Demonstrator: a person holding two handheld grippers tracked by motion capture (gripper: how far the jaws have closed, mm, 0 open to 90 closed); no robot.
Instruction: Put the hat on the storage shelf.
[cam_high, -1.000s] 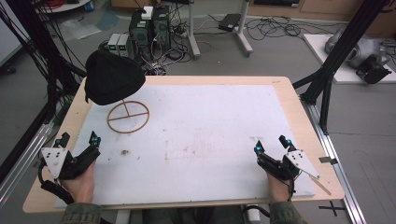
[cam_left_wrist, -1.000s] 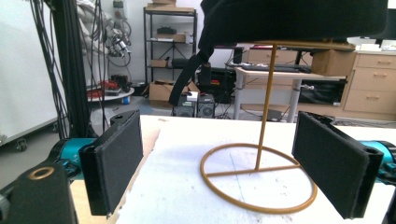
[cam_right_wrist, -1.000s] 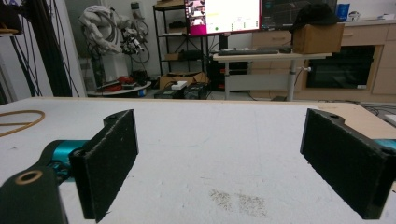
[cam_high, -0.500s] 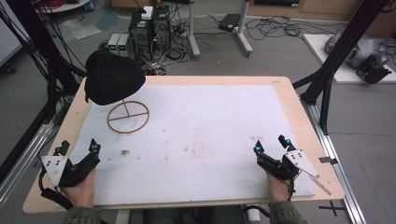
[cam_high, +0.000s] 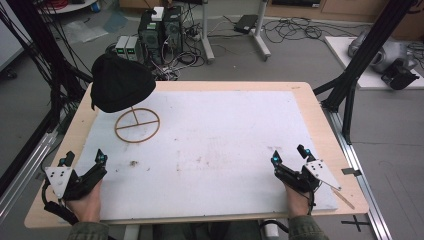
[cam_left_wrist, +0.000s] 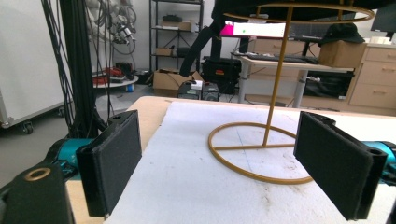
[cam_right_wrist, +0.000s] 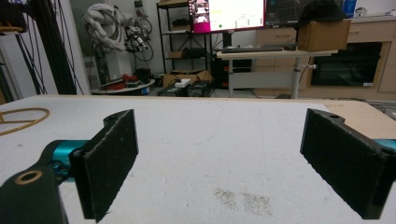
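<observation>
Black hat (cam_high: 121, 89) on wire stand (cam_high: 137, 125); left gripper (cam_high: 84, 160), right gripper (cam_high: 289, 154) gaping wide, empty.

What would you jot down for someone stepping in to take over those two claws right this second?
Left claw: open, holding nothing, at the table's near left corner, aimed toward the stand.
Right claw: open, holding nothing, near the right front edge.
Black hat: sits on top of the gold wire hat stand, far left of the white table mat.
Done: nothing visible so far; the hat is untouched.
Left: probably the whole job. The left claw is nearer, so it would likely reach for the hat first.
</observation>
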